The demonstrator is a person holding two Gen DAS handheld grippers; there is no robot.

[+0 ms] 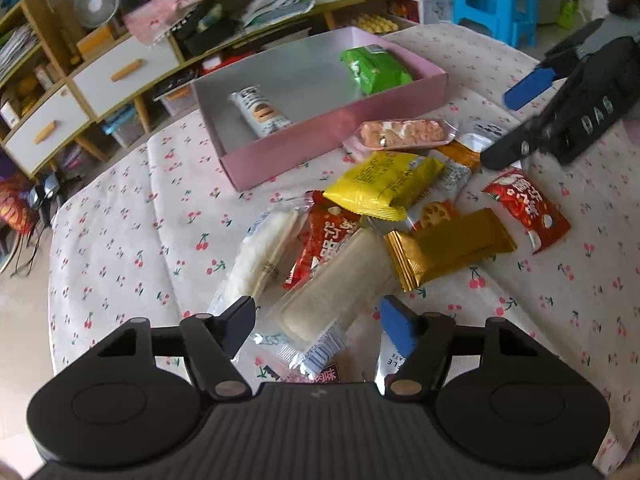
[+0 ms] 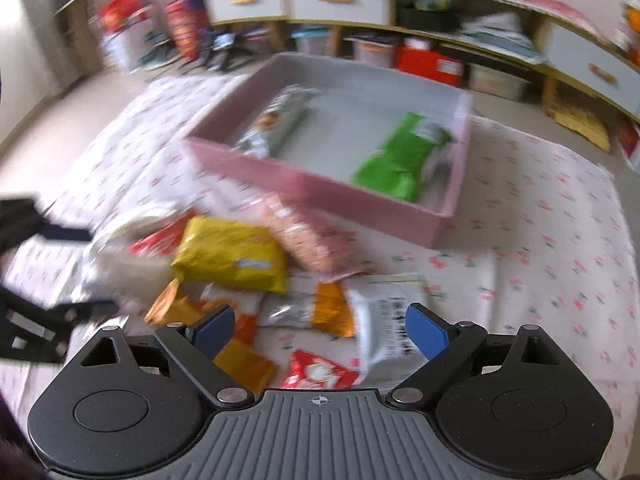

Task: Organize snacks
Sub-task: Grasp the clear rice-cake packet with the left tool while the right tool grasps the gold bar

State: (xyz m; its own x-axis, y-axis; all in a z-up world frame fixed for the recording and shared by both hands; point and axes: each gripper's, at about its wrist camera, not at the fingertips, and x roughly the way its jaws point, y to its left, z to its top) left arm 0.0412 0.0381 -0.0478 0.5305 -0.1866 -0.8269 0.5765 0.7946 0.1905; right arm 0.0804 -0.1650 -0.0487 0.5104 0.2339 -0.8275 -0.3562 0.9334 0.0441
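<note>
Left wrist view: the left gripper (image 1: 320,322), jaws partly apart, straddles a long pale cream-filled snack in clear wrap (image 1: 340,280) without pressing it; beyond lies a shallow pink cardboard box (image 1: 340,120) on cherry-print cloth (image 1: 120,240); right wrist view, blurred: the right gripper (image 2: 320,332), jaws wide and empty, hovers over a silver foil packet (image 2: 380,312); a green packet (image 2: 400,160) lies inside the box

**Two wrist cameras, one snack pile**

Each fisheye camera sits on its gripper and looks steeply down along the fingers at the cloth-covered tabletop (image 1: 120,240), close above the snack pile (image 1: 384,188). The left view faces the pink box (image 1: 340,128) from the pile's near side; the right view, blurred, sees it from another angle. Both share the box, the pile and the shelves (image 2: 340,0) behind.
</note>
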